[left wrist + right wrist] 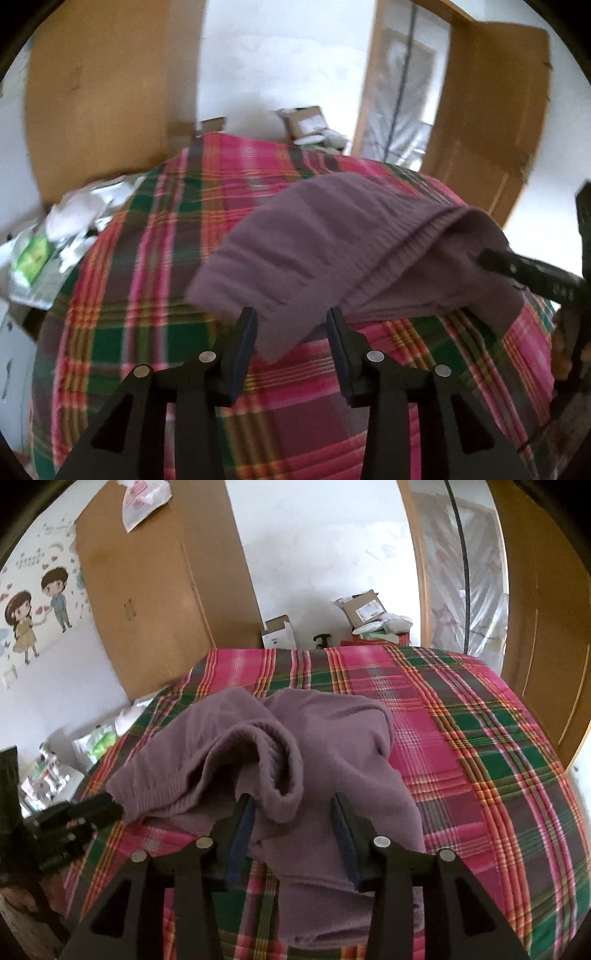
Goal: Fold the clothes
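A purple sweater [280, 760] lies rumpled on the near part of a plaid bed [480, 760]. The left gripper [291, 332] hovers over its near left edge with fingers apart, holding nothing. The right gripper [291, 819] is also spread, its fingers straddling the cloth just under a ribbed cuff [284, 771].

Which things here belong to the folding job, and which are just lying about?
Job:
purple sweater
plaid bedspread under it
left claw and right claw, both open

Lying about:
cardboard boxes
plastic packets
wardrobe
cartoon wall sticker
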`<state>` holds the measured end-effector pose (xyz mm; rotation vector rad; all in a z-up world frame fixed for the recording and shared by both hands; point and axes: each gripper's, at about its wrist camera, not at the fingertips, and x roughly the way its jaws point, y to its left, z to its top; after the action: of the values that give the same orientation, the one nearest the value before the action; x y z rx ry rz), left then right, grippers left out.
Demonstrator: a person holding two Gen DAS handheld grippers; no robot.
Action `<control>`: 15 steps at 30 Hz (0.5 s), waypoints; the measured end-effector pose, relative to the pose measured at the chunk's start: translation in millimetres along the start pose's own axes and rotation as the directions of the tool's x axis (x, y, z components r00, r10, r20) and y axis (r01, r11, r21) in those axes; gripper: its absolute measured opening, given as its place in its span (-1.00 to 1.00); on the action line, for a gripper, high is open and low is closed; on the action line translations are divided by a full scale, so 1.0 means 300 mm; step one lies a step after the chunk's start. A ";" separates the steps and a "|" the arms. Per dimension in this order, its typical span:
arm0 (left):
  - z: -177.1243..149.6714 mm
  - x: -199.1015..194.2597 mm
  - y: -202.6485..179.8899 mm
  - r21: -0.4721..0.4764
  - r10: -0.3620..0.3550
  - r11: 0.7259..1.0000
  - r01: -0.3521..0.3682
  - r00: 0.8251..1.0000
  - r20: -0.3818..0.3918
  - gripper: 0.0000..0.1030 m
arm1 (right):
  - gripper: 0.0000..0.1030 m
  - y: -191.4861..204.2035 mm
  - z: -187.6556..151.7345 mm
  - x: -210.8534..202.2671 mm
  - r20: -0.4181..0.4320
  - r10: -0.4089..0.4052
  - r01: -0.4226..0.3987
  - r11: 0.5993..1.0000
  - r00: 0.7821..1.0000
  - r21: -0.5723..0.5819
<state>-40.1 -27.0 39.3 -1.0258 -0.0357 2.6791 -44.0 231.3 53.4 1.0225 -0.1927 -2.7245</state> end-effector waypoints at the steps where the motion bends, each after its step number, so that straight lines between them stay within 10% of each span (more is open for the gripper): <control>1: 0.000 0.012 -0.009 0.005 0.000 1.000 0.000 1.000 -0.004 -0.22 | -0.22 0.000 0.000 0.002 -0.001 -0.003 0.003 1.000 1.000 0.000; 3: 0.004 0.037 -0.012 0.019 0.023 1.000 -0.023 1.000 -0.019 -0.22 | -0.44 0.003 0.004 -0.003 0.003 -0.011 0.011 1.000 1.000 -0.004; 15: 0.025 0.006 0.206 -0.191 0.110 0.975 -0.110 0.994 -0.014 -0.22 | -0.24 0.030 -0.141 -0.081 -0.016 -0.132 0.129 0.986 0.991 -0.109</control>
<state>-61.2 -85.5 36.5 -1.1186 -0.2482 2.8180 3.2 227.0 38.8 1.0709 0.0265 -2.8024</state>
